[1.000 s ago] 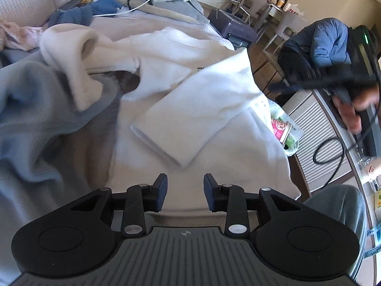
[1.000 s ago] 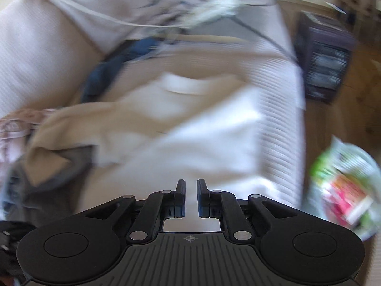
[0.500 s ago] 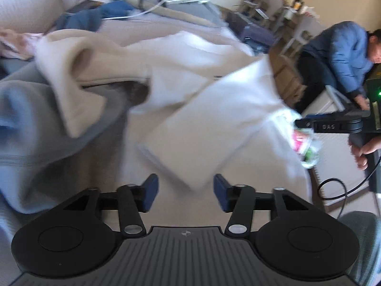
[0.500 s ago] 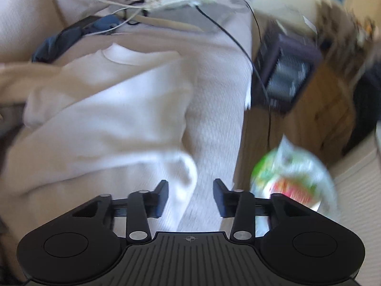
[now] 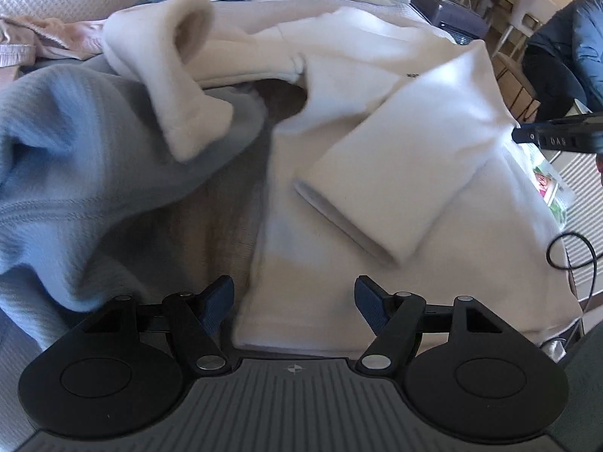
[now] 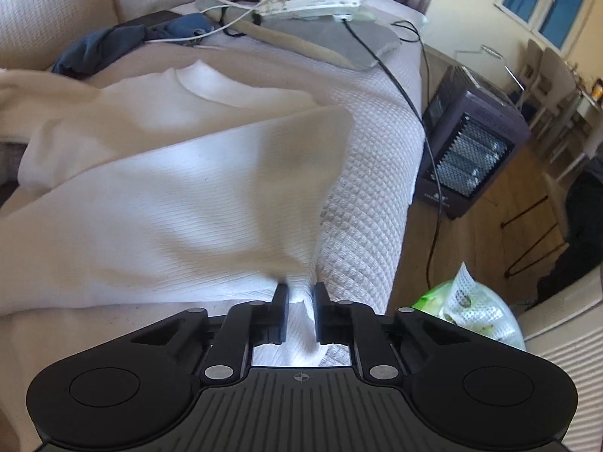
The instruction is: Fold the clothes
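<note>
Right gripper (image 6: pixel 299 310) sits low at the bed's right edge, fingers pointing toward the pillows, clamped narrow on a pinch of the white sweater (image 6: pixel 181 203) at its right side edge. Fabric tents up from the pinch.

Left gripper (image 5: pixel 294 303) hovers over the sweater's hem end, spread wide, holding nothing.

Sweater lies flat on the quilted bedspread (image 6: pixel 373 188), long axis running from hem near the grippers to collar at the far end. Right sleeve (image 5: pixel 384 188) is folded diagonally across the chest, cuff pointing toward the left gripper. Left sleeve (image 5: pixel 181 86) is flung out, draped onto a blue-grey garment (image 5: pixel 75 158) beside it.
</note>
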Tool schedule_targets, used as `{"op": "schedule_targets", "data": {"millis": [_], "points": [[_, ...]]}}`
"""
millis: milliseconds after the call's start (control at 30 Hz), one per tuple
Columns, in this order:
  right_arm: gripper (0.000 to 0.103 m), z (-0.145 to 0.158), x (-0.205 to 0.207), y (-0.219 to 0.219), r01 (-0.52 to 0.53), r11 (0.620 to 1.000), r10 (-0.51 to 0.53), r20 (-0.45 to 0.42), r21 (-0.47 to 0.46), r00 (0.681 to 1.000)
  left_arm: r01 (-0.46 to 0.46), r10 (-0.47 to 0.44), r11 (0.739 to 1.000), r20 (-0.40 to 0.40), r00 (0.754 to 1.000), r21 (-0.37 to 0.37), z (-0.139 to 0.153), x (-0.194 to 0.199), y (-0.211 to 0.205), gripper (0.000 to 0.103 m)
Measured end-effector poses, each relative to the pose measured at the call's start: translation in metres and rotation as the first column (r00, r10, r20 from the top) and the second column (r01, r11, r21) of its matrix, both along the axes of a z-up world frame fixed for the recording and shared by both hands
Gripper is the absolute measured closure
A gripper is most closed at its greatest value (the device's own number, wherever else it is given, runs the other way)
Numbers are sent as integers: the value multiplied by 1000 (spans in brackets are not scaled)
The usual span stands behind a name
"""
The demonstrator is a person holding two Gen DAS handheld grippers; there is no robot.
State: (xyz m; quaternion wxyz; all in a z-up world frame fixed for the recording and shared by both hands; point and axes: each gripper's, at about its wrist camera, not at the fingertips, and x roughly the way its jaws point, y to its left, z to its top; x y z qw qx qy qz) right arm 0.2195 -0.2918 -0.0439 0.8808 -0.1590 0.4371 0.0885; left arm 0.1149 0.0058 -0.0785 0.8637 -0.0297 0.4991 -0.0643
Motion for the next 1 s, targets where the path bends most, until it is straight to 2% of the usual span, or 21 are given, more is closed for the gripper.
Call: {"op": "schedule_targets", "data": {"millis": [100, 167, 233, 300, 400, 533, 633, 800, 967, 1000], "points": [[94, 9, 2, -16, 59, 997, -59, -8, 40, 998, -5, 6, 1000, 8, 1000, -20, 4, -2, 5, 34], [103, 14, 8, -34, 146, 988, -145, -5, 53, 989, -10, 10, 999, 5, 1000, -34, 4, -3, 8, 34], [103, 14, 15, -57, 232, 971, -232, -8, 61, 973, -7, 7, 999, 2, 1000, -33, 2, -5, 10, 34], [103, 14, 14, -70, 251, 958, -249, -32, 135, 968, -1, 1, 1000, 4, 1000, -18, 1, -7, 8, 34], [102, 17, 3, -59, 206, 969, -203, -38, 137, 978, -1, 1, 1000, 11, 1000, -26, 3, -9, 8, 34], [99, 28, -20, -25, 68, 984, -56, -78, 168, 995, 2, -1, 999, 22, 1000, -50, 7, -11, 9, 32], [97, 37, -37, 1, -42, 980, 61, -93, 193, 994, 7, -5, 998, 33, 999, -61, 8, -10, 11, 29], [85, 32, -43, 24, -101, 980, 120, -103, 168, 987, 53, -51, 998, 61, 997, -36, 8, -2, -1, 29], [84, 28, -49, 48, -160, 977, 177, -115, 144, 978, 110, -111, 994, 60, 992, 16, -5, 7, -15, 30], [84, 27, -50, 53, -171, 975, 188, -117, 139, 975, 120, -121, 992, 53, 991, 26, -10, 7, -16, 33]]}}
